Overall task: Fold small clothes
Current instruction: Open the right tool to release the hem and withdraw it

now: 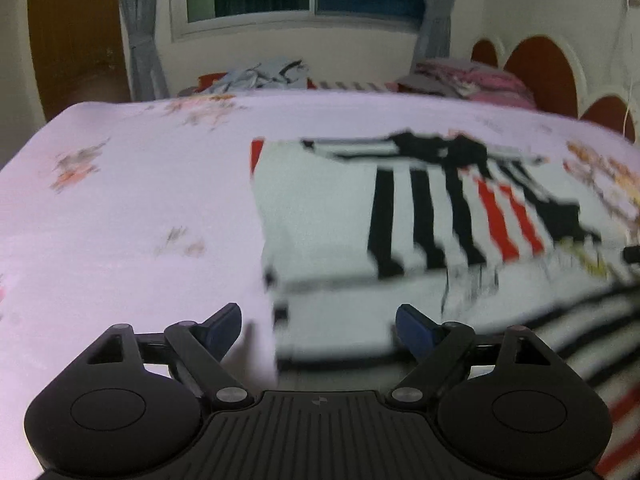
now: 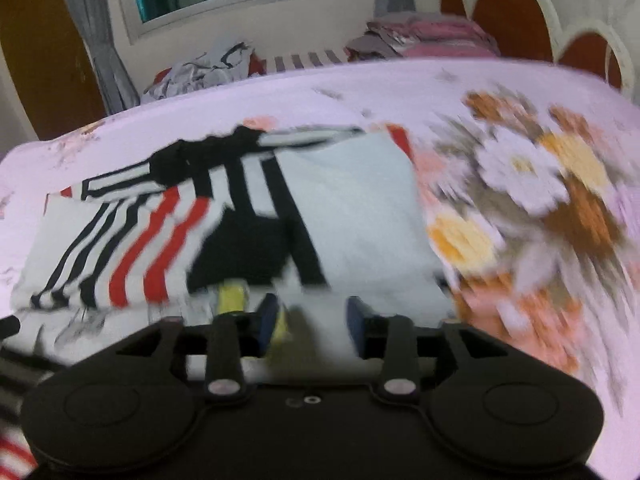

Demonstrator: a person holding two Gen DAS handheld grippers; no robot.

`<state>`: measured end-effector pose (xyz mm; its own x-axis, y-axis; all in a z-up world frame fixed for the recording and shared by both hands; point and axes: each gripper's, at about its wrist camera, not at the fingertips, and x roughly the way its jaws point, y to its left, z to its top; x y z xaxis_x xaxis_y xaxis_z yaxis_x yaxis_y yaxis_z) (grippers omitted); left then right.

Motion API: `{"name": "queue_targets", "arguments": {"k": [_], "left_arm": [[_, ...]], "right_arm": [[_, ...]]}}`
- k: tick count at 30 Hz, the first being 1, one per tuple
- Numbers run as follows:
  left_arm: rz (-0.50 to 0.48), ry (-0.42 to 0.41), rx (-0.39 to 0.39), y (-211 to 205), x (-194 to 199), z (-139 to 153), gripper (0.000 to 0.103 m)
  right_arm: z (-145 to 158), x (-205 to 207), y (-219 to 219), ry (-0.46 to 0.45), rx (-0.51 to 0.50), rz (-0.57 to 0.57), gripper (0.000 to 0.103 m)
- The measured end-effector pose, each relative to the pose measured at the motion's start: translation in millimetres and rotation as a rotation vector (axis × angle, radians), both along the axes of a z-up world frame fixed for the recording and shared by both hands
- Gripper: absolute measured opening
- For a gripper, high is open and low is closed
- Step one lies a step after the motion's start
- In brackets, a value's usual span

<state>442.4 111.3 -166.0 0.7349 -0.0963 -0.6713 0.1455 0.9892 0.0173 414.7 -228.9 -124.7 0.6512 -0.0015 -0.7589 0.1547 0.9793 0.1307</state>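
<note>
A folded striped shirt (image 1: 360,208) is spread on the bed (image 1: 140,200), near its front edge. The left gripper (image 1: 318,326) and the right gripper (image 2: 312,320) are held above it with fingers open, nothing gripped.

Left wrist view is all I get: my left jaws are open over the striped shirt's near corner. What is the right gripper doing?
Observer: The right gripper has its jaws apart over the near white edge of the striped shirt. Cloth shows in the gap but is not pinched.
Operator: Anything there besides white cloth?
Observer: A yellow patch shows beside one pad. It is too blurred to identify.
Operator: Where does the shirt end on that side?
Observer: Its white panel ends in a fairly straight edge beside a big flower print on the bedsheet.
</note>
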Motion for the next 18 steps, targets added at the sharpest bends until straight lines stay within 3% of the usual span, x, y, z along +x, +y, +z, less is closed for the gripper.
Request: {"name": "queue_targets", "arguments": {"k": [9, 14, 18], "left_arm": [[0.046, 0.057, 0.036, 2.9, -87.1, -6.0, 0.084], [0.052, 0.067, 0.049, -1.3, -128.9, -5.4, 0.083], [0.077, 0.085, -0.002, 1.8, -160.7, -6.6, 0.081]], "right_arm": [[0.4, -106.4, -41.0, 0.019, 0.099, 0.049, 0.051], [-5.9, -142.1, -54.9, 0.038, 0.139, 0.076, 0.052], [-14.0, -161.6, -65.9, 0.048, 0.230, 0.071, 0.052]]}}
